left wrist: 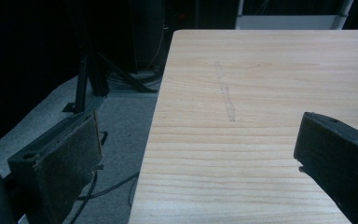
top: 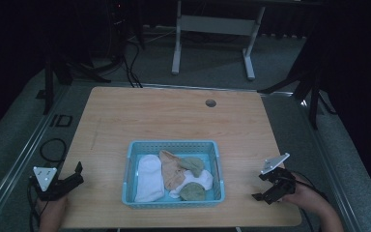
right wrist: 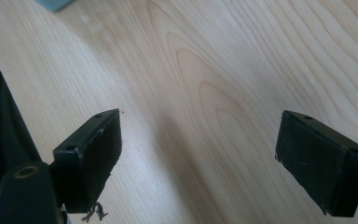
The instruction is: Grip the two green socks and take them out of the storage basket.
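Nearest, both grippers sit at the table's front corners: left gripper at the left edge, right gripper low over bare wood, each with jaws wide apart and holding nothing. Between them, well apart from both, a blue basket holds white, tan and green socks. Beyond: bare tabletop, a cable hole.

One blue plastic basket is seen on the one wooden tabletop. Five pieces of cloth are counted inside it: two white, two olive green and one peach, though folds may hide more. Two claws are counted, one left claw and one right claw. One round hole is seen in the tabletop.
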`<control>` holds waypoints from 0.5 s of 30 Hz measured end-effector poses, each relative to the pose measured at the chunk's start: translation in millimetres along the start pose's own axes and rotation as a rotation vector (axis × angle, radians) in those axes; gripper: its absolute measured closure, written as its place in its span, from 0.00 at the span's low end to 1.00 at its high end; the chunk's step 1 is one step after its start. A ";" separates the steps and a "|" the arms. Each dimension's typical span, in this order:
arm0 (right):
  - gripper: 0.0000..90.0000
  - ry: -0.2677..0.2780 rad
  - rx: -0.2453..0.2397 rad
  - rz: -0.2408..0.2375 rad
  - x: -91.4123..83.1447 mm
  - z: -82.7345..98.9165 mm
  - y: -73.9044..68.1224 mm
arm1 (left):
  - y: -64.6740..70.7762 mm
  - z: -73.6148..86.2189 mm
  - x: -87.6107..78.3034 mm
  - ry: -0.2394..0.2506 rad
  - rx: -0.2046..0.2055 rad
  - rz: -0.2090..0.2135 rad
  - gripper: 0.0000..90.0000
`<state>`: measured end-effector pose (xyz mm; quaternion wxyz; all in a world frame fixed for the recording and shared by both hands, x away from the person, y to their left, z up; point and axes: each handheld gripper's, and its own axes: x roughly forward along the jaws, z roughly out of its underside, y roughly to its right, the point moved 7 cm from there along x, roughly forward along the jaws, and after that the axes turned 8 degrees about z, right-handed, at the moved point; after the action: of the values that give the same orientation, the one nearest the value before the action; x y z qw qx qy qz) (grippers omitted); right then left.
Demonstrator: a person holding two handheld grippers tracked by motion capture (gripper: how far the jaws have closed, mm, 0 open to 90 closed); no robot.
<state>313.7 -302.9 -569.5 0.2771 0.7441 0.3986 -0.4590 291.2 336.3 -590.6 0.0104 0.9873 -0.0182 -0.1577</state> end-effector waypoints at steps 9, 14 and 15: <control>0.15 0.036 0.004 -0.011 -10.9 -24.3 -3.6 | 0.0 0.0 -0.1 0.000 0.000 0.001 0.00; 0.15 0.044 -0.022 -0.009 -15.3 -37.7 -7.2 | -0.1 0.0 -0.1 0.000 0.000 0.002 0.00; 0.15 0.043 -0.022 -0.011 -16.0 -40.3 -8.0 | 0.0 0.0 -0.1 0.001 -0.001 0.002 0.00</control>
<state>321.4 -272.7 -538.3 0.2741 0.7486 0.4135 -0.4399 291.0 336.4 -590.6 0.0108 0.9873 -0.0193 -0.1574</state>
